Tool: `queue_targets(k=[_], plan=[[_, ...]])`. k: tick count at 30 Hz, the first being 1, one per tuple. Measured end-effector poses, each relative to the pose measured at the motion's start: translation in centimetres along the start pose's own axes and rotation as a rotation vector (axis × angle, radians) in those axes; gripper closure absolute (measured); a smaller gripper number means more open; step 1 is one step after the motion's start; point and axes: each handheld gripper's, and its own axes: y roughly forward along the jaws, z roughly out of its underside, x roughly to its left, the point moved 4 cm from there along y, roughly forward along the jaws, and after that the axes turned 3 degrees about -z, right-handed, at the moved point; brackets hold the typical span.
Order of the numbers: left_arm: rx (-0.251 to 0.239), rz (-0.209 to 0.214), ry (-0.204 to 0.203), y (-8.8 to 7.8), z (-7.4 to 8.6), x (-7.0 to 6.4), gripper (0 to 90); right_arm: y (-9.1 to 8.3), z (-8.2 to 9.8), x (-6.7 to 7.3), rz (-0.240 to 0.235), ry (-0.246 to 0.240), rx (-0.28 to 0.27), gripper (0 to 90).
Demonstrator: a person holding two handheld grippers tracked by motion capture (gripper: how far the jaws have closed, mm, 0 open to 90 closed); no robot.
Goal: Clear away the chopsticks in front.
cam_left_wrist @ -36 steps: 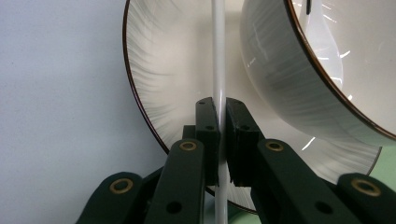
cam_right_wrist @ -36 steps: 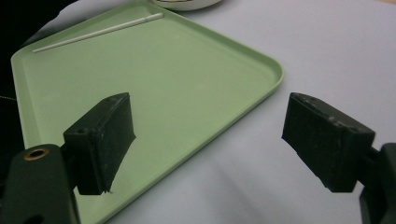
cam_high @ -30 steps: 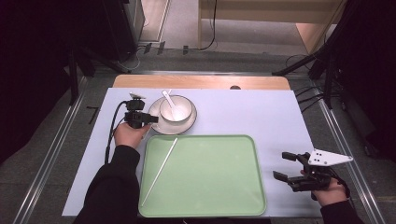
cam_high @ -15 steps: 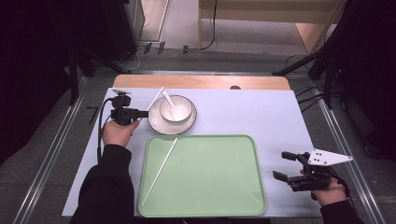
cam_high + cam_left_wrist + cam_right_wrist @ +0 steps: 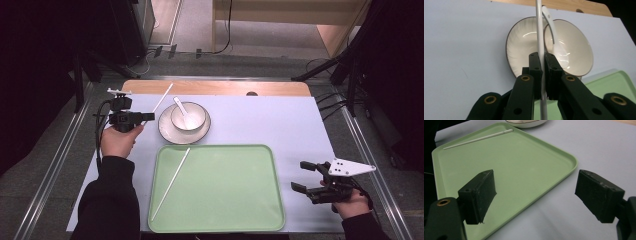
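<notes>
The left gripper (image 5: 148, 116) is clamping a white chopstick (image 5: 539, 27), which is sticking out past its jaws over the counter (image 5: 280, 125). Just beyond its jaws a bowl (image 5: 196, 113) with a spoon (image 5: 184, 110) is sitting on a plate (image 5: 170, 132). Between the grippers a green tray (image 5: 225, 210) is carrying a second chopstick (image 5: 171, 183). The right gripper (image 5: 302, 176) is hovering with jaws spread wide and empty, the tray's corner lying just ahead of them.

I am drawing my left gripper (image 5: 146, 116) away from the plate (image 5: 167, 131), out toward the table's left edge. It is carrying a white chopstick (image 5: 161, 99), pinched between its jaws, whose far end is now pointing up past the plate's far-left rim.
</notes>
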Motion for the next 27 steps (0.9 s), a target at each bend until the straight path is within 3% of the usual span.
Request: queue_targets(k=[14,19,27], plan=[[0.001,0.075,0.081,-2.4,1.5,-4.6,86.2,0.0,-0.1,0.0,-0.003,0.000,-0.002,17.4],[0.016,0.084,0.100,-3.1,2.7,-5.6,86.2,0.0,-0.2,0.1,-0.003,-0.002,-0.003,17.5],[0.044,0.095,0.124,-3.5,6.0,-6.8,86.2,0.0,-0.2,0.1,-0.006,-0.004,-0.006,17.5]])
